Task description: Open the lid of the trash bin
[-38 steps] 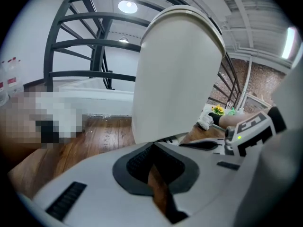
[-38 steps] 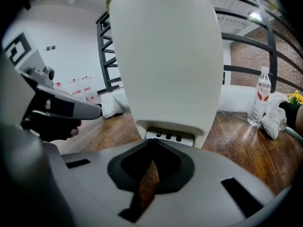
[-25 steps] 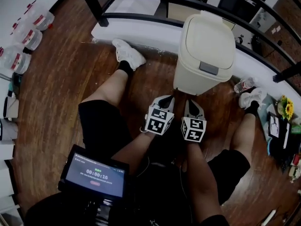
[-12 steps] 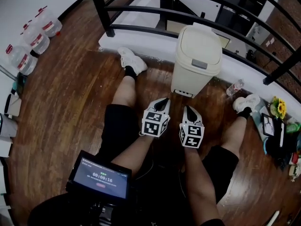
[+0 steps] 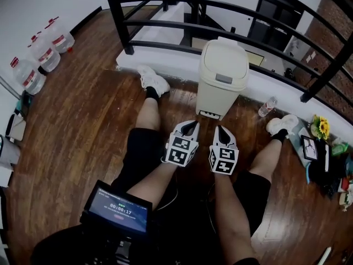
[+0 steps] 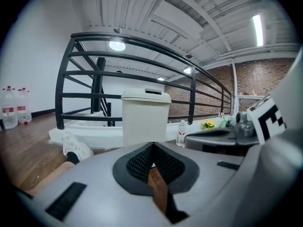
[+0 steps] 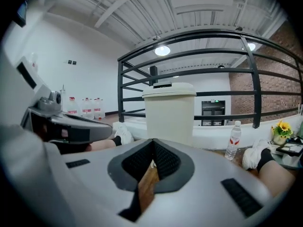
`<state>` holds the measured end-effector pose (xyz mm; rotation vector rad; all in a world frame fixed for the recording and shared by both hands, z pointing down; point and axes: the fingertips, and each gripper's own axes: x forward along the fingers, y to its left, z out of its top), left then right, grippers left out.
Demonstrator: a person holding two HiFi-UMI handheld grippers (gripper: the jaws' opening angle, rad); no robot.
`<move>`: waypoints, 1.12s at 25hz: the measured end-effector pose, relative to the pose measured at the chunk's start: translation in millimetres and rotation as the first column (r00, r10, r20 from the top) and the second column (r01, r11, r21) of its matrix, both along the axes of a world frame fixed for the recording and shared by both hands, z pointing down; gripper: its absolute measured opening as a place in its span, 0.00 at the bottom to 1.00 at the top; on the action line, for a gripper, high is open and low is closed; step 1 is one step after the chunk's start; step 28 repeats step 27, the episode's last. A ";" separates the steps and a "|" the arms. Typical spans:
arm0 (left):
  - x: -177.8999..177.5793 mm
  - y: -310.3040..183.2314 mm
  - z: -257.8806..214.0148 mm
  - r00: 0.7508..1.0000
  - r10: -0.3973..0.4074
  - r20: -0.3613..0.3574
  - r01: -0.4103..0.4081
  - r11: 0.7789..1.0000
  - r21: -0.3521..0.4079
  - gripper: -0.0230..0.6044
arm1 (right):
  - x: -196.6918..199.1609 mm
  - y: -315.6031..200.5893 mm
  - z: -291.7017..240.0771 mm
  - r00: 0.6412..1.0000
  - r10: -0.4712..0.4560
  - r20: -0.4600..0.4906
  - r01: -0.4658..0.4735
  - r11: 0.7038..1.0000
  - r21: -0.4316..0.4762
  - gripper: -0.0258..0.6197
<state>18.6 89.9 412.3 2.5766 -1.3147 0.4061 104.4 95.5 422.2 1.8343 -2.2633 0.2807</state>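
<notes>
A cream trash bin (image 5: 220,76) stands on the wooden floor against a white ledge, its lid (image 5: 223,64) down, a grey push tab at the lid's front. The bin (image 6: 144,115) rises straight ahead in the left gripper view, and the bin (image 7: 169,110) does the same in the right gripper view. My left gripper (image 5: 190,126) and right gripper (image 5: 220,129) hover side by side just short of the bin's base, between the person's legs. Both are shut with nothing held, their tips (image 6: 151,148) (image 7: 152,145) meeting.
A black railing (image 5: 231,10) curves behind the bin. A small water bottle (image 5: 267,106) lies right of it; large water jugs (image 5: 41,57) stand far left. Yellow flowers (image 5: 318,128) and clutter sit at the right. White shoes (image 5: 153,79) flank the bin. A tablet (image 5: 117,208) rests on the lap.
The head view has pulled back and the bin now looks smaller and farther away. Both grippers stay shut, side by side, in nearly the same place.
</notes>
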 end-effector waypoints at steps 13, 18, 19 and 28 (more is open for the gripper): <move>-12.7 -3.8 -0.1 1.000 -0.031 -0.005 0.031 1.000 -0.005 0.03 | 0.7 2.3 -9.7 1.000 0.010 -0.028 -0.009 0.999 0.043 0.05; -11.7 -3.1 0.0 1.000 -0.028 -0.011 0.028 1.000 -0.014 0.03 | -0.7 2.3 -7.1 1.000 0.006 -0.030 -0.005 0.999 0.032 0.05; -11.7 -3.9 -0.4 1.000 -0.028 -0.012 0.028 1.000 -0.013 0.03 | -1.3 1.6 -6.6 0.999 0.004 -0.032 -0.003 1.000 0.031 0.05; -11.2 -3.4 4.0 0.999 -0.030 -0.019 0.029 0.999 -0.024 0.03 | -3.6 2.2 1.9 0.999 0.001 -0.042 -0.001 1.000 0.011 0.05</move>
